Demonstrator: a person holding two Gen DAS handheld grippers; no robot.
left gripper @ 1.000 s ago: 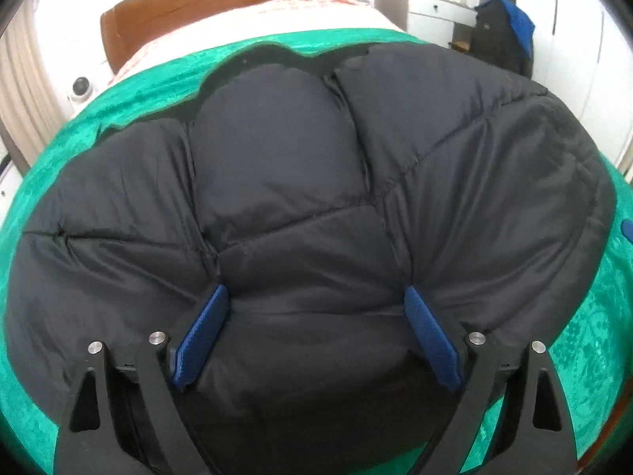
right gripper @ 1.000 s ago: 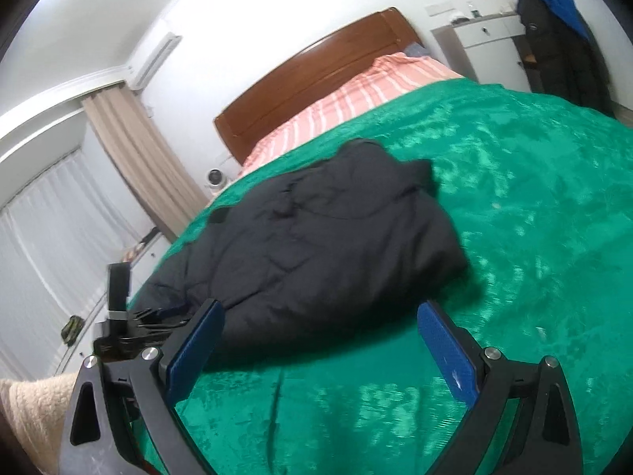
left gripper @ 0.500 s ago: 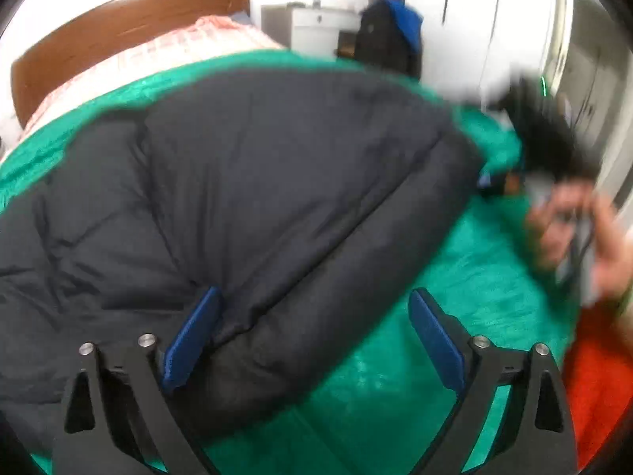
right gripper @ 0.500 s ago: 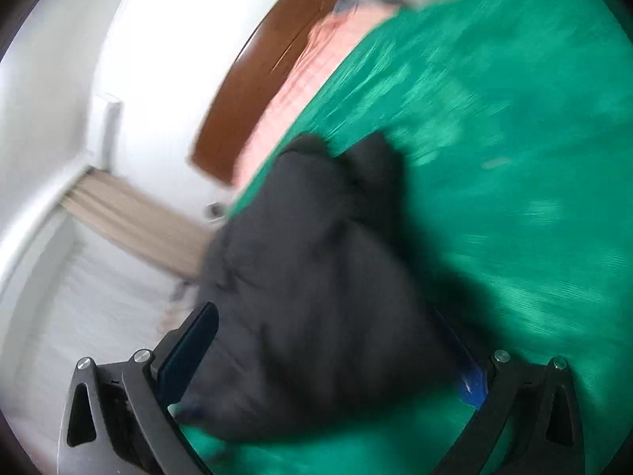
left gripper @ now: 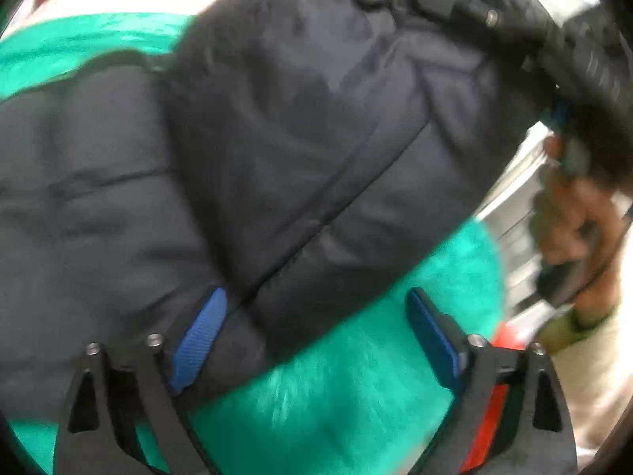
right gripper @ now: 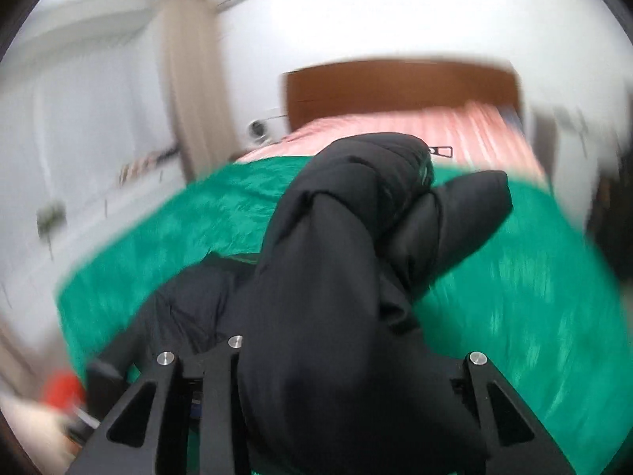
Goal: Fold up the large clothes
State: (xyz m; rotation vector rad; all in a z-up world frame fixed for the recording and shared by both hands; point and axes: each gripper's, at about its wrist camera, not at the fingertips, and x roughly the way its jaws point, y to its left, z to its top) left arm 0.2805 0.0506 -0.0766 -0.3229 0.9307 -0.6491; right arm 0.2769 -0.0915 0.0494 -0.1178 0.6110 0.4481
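A black puffer jacket (left gripper: pixel 277 138) lies on the green bedspread (left gripper: pixel 336 388). My left gripper (left gripper: pixel 316 336) hovers at the jacket's near edge with its jaws wide and closing. The hem lies between them beside the left blue pad (left gripper: pixel 201 336), and the right pad (left gripper: pixel 431 340) is over bare bedspread. My right gripper (right gripper: pixel 352 356) is closing on a thick bunch of the jacket (right gripper: pixel 356 237), which hides its pads and rises off the bed. In the left wrist view that gripper (left gripper: pixel 560 114) holds the jacket's far right corner up, with a hand (left gripper: pixel 573 217) behind it.
A wooden headboard (right gripper: pixel 395 87) and a pink striped sheet (right gripper: pixel 455 130) lie beyond the bedspread (right gripper: pixel 178 217). A beige curtain (right gripper: pixel 186 79) hangs at the left wall. Something red (left gripper: pixel 486 407) sits low past the bed's edge. Both views are motion-blurred.
My right gripper swung in to the jacket, rolled, closed on a fold and raised it. My left gripper drew back from the jacket's middle to its near right edge.
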